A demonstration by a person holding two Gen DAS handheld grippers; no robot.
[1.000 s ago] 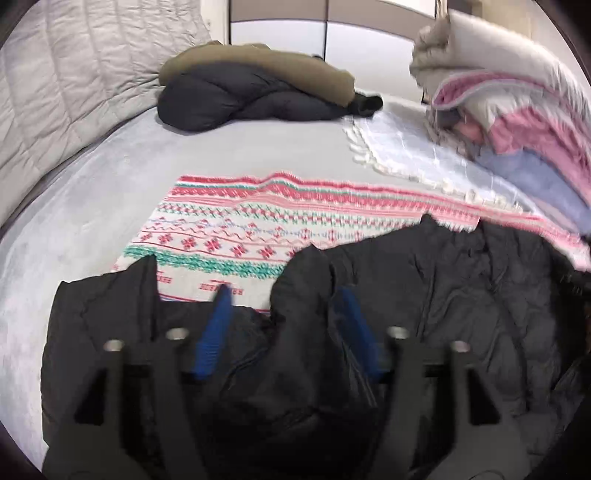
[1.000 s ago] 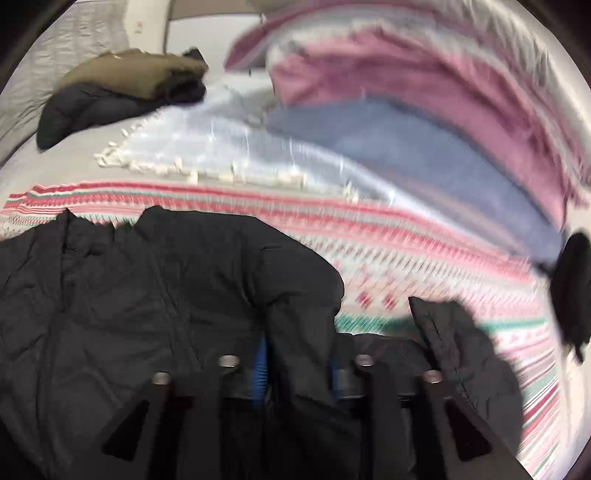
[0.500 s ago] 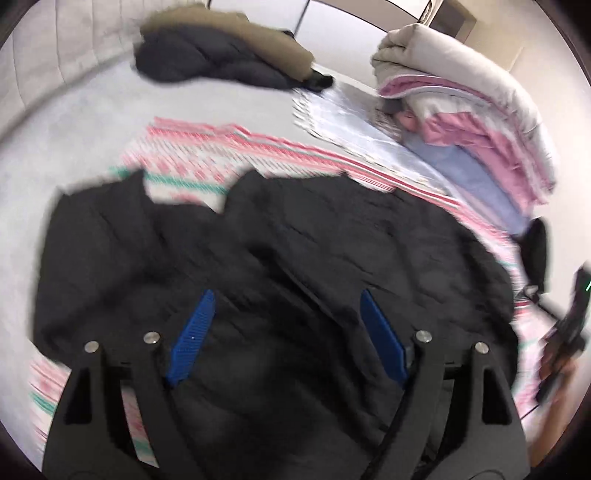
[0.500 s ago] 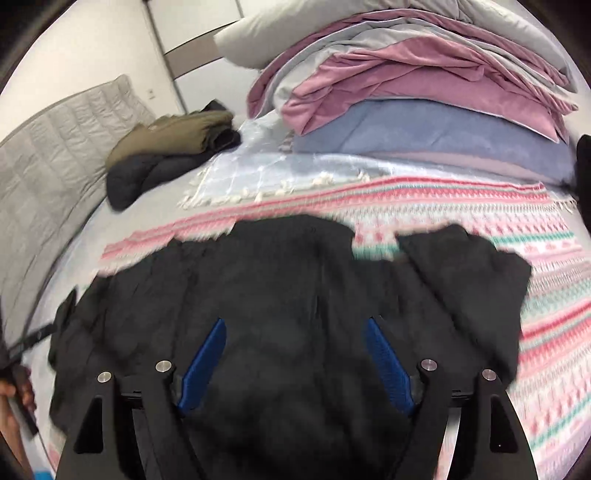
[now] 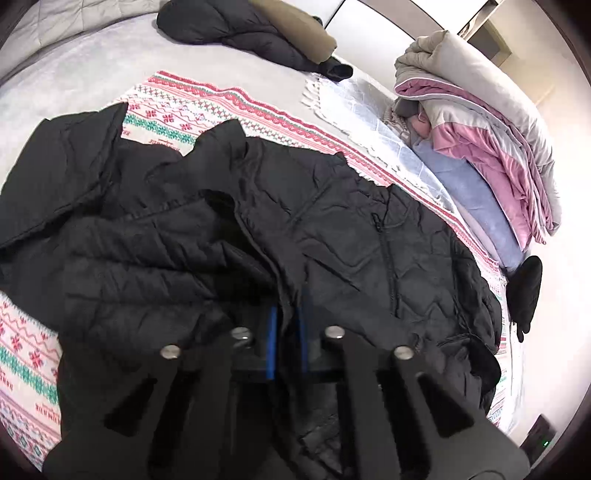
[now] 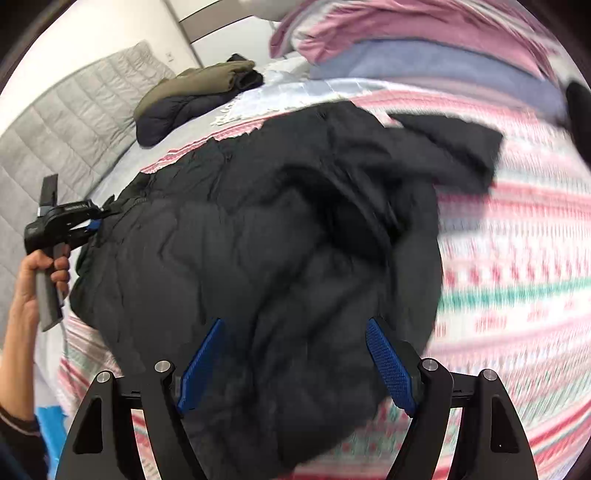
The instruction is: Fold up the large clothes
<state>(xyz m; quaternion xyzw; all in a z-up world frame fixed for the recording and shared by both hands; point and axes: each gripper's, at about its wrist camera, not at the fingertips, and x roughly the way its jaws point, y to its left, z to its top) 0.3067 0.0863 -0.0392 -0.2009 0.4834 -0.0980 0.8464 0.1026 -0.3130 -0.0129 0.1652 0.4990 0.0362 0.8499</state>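
A black quilted jacket lies spread and rumpled on a patterned blanket on the bed. My left gripper is shut on a ridge of the jacket's fabric near its front edge, blue pads almost together. The right wrist view shows this left gripper at the jacket's left edge, held by a person's hand. My right gripper hovers open over the jacket's near part, its blue pads wide apart and holding nothing. That view is motion-blurred.
Folded dark and olive jackets sit at the far end of the bed. A tall stack of pink, grey and blue bedding fills the right side, beside a white fringed cloth. A grey quilted headboard borders the left.
The left gripper went from open around the jacket to shut on a fold of it. The right gripper let go of its fold, opened wide and swung back over the jacket.
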